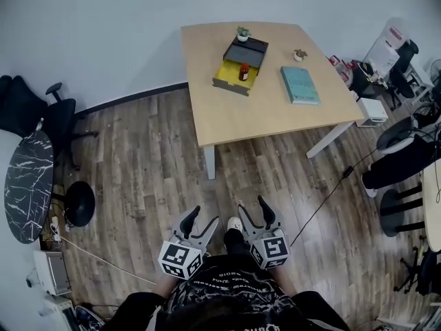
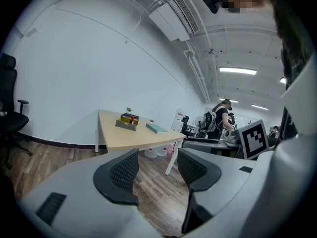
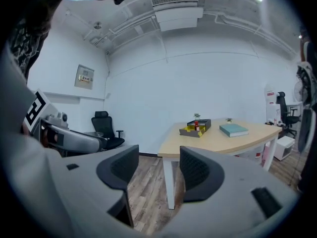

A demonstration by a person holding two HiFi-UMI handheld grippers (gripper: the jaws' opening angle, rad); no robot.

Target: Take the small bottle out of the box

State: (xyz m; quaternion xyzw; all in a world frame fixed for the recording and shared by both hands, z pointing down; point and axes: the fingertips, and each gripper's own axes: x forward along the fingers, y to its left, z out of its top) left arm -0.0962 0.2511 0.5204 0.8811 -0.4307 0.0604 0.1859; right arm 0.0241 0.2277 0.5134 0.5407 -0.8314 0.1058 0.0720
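Spread and empty, left hand-held gripper [image 1: 204,218] and right hand-held gripper [image 1: 252,207] should first reach the far box [image 1: 229,85], then lift its small bottle [image 1: 244,71] straight up.

Small red bottle with dark cap [image 1: 244,72]: upright inside open yellow-lined grey box [image 1: 235,74], far side of light wooden counter [image 1: 227,112].

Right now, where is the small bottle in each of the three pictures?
Head view: small bottle top centre, inside the box.
Left gripper view: tiny red speck, left of centre.
Right gripper view: tiny, right of centre.
Shared landmark: teal book beside the box.
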